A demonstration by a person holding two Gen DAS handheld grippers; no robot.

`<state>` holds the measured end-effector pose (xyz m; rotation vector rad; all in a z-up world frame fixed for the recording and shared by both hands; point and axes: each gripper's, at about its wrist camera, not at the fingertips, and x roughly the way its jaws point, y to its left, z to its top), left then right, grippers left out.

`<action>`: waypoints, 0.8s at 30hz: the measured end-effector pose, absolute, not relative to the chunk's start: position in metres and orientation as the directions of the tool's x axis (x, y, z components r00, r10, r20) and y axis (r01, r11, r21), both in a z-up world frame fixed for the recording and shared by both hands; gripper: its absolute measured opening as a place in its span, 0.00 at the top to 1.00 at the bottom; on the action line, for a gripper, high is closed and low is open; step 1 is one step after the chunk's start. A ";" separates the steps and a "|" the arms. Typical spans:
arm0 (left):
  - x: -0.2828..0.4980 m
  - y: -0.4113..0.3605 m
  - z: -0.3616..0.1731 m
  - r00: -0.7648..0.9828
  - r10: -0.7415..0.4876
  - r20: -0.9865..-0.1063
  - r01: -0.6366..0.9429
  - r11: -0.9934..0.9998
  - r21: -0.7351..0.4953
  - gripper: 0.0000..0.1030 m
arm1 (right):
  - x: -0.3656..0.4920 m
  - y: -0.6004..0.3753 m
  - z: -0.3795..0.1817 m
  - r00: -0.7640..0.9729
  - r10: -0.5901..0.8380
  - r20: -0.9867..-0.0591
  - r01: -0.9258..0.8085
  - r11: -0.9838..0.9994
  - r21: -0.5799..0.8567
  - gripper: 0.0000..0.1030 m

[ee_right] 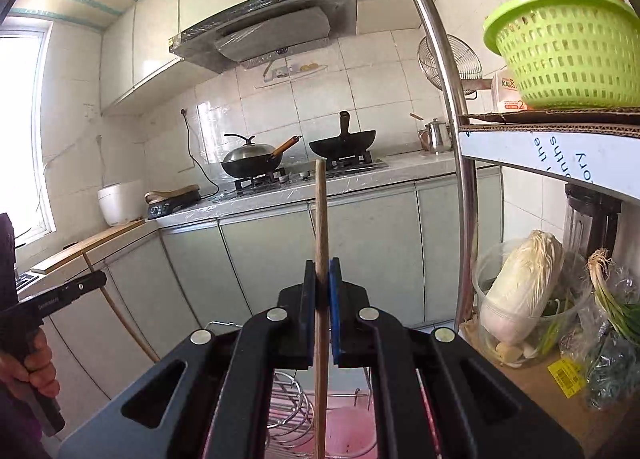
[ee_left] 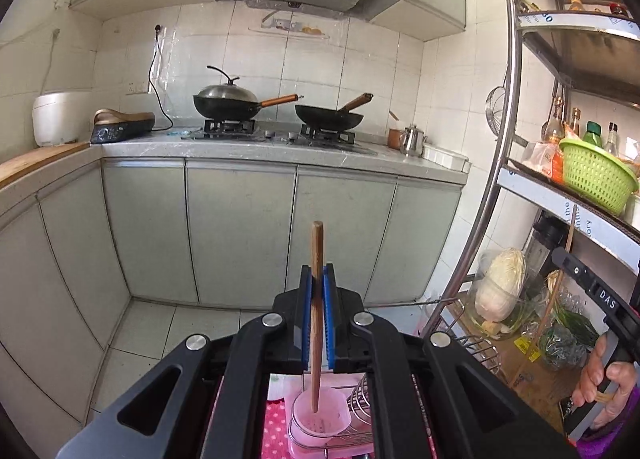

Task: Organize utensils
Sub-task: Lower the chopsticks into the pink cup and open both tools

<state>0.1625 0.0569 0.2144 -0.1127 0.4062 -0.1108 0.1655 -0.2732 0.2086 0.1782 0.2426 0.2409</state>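
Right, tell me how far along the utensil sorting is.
Nothing looks finished yet: the pink holder in the wire rack shows no chopstick left standing on its own. In hand: the left gripper is shut on one wooden chopstick, its lower end down in the holder; the right gripper is shut on another chopstick above the holder. Left: release both into the holder.

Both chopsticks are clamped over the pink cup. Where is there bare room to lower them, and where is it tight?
The pink cup looks empty except for the left chopstick; the right chopstick could drop beside it. The wire rack loops border the cup closely. The shelf at right is crowded with cabbage and bagged greens.
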 end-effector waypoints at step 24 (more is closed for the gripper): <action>0.225 0.055 0.128 0.796 -0.201 -0.572 0.110 0.976 -0.189 0.95 | 0.219 -0.277 0.147 0.927 0.239 -0.291 -0.175 0.958 0.228 0.94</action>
